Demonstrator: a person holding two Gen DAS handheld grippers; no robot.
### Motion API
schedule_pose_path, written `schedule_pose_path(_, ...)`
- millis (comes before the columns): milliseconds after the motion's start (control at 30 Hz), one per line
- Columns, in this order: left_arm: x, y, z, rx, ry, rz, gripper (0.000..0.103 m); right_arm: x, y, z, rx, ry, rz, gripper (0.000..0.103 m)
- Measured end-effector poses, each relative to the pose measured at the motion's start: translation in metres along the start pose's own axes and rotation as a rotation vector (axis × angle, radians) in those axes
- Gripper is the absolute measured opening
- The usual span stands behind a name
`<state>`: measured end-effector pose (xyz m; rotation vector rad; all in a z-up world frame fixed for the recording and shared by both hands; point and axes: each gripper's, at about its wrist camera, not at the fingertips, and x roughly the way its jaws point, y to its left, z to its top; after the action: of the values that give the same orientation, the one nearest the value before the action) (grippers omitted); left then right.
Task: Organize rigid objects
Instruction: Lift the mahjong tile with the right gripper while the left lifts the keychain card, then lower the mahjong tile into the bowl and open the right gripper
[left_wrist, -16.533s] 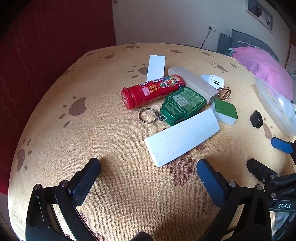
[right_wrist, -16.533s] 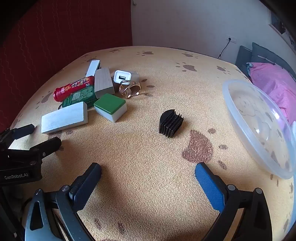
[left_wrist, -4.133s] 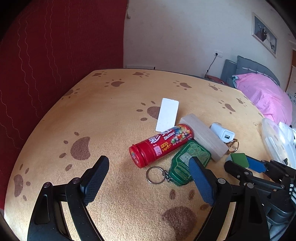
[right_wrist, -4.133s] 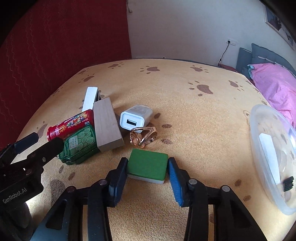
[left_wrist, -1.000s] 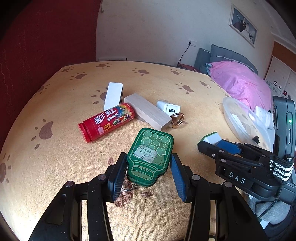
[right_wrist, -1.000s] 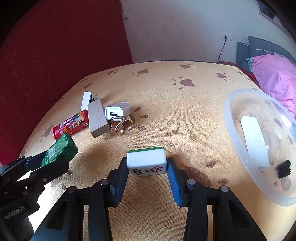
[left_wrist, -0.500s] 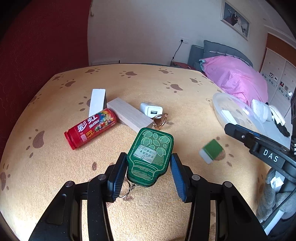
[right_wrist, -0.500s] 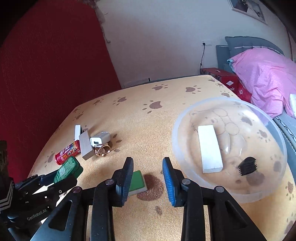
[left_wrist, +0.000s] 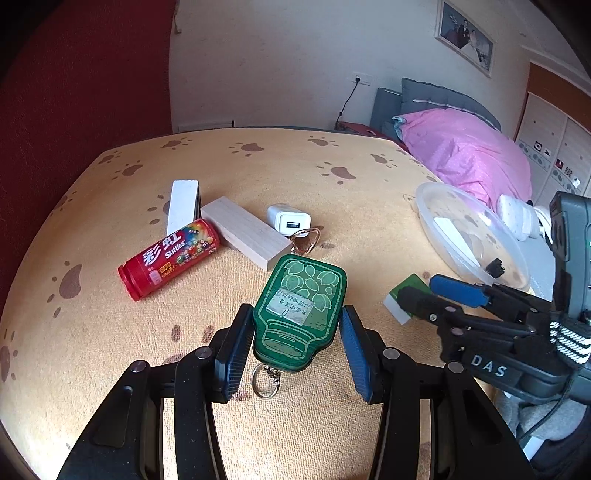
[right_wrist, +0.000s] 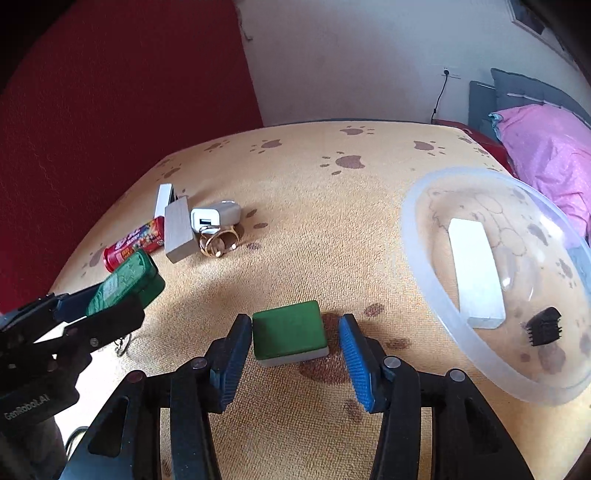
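Left wrist view: left gripper (left_wrist: 297, 338) jaws pinch green tin (left_wrist: 301, 312).
Right gripper (right_wrist: 291, 352): jaws spread around tile (right_wrist: 289, 334), left of bowl (right_wrist: 424, 277).

Left gripper (left_wrist: 297, 334) raised above the surface, jaws clamped on a green tin (left_wrist: 301, 312). Right gripper (right_wrist: 291, 345) low near the surface, jaws parted, left pad touching a green tile (right_wrist: 290, 332), right pad apart from it.
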<state>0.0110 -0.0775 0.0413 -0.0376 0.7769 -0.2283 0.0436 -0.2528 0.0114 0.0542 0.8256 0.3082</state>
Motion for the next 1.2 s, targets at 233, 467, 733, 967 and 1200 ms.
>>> schedule_pose_path(233,-0.002,0.007,-0.001,-0.020,-0.008,-0.006,0.048,0.002,0.005,-0.001,-0.036,0.002,-0.029,0.044)
schedule_pose_path(467,-0.007,0.005,0.000,-0.009,-0.018,-0.007,0.048,-0.026,-0.011,0.000,0.049,-0.080,-0.020,0.043)
schedule_pose_path(733,-0.005,-0.014,0.004,0.031,-0.016,-0.014,0.048,-0.061,-0.049,0.000,0.148,-0.171,-0.066,0.043)
schedule_pose_path(967,-0.003,-0.035,0.007,0.072,-0.015,-0.027,0.048,-0.070,-0.087,0.005,0.220,-0.211,-0.145,0.043)
schedule_pose_path(1200,0.001,-0.050,0.013,0.102,-0.012,-0.033,0.048,-0.076,-0.123,-0.003,0.307,-0.253,-0.237,0.058)
